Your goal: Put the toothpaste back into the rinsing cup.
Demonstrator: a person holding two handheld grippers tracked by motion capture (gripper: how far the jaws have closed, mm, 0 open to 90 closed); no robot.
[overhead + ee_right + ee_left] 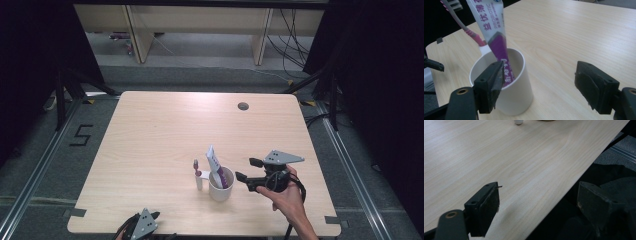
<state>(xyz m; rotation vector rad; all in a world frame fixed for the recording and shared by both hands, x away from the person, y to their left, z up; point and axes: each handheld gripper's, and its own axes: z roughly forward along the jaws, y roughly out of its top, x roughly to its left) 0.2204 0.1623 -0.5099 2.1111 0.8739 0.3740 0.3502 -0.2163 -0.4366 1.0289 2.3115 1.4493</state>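
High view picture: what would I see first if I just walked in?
Probably the white cup near the front of the wooden table, with a purple-and-white toothpaste tube leaning out of it. Next, the open right gripper beside the cup, held in a hand.

— What sort of place is this looking like?
— A lab or recording bay. Black curtains point(30, 75) are hanging on both sides, metal rails point(30, 175) are running along the grey carpet, and a taped "5" point(81, 135) is marking the floor.
— Anything else?
— Loose cables point(292, 40) are trailing behind the pale worktop point(165, 130).
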